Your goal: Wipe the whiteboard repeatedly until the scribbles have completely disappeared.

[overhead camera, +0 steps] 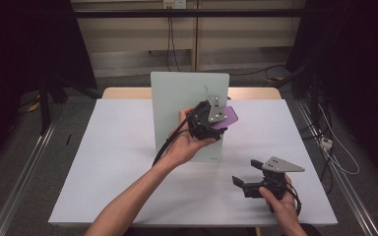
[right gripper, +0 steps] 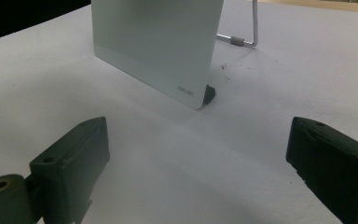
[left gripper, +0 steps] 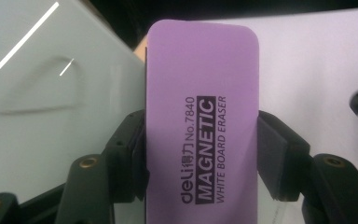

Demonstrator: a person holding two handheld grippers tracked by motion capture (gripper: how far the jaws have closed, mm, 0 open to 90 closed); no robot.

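Two risks can be judged from this moment, and both concern the purple magnetic whiteboard eraser (left gripper: 201, 116) clamped between the jaws of the left gripper (overhead camera: 211, 119). It is held by its two long edges near one end, so most of its length stands free beyond the jaws; if it were pressed hard or at a slant against the glass whiteboard (overhead camera: 177, 98), it could be levered round in the grip or pushed out of it. The board is propped upright on the white table (overhead camera: 118, 172) on a small dark foot (right gripper: 209, 93) and a wire stand (right gripper: 249, 32), so a firm stroke high up could rock it or slide it back, since nothing is steadying it. The right gripper (overhead camera: 248, 178) is held low near the table's front edge, well apart from the board, with its jaws wide apart and nothing between them. The eraser is held up in front of the board's right part, above the table. Its long axis runs along the gripper's own line, its free rounded end pointing away from the hand; in the high view it is tilted up and to the right. A faint curved mark (left gripper: 51, 84) can be seen on the glass.
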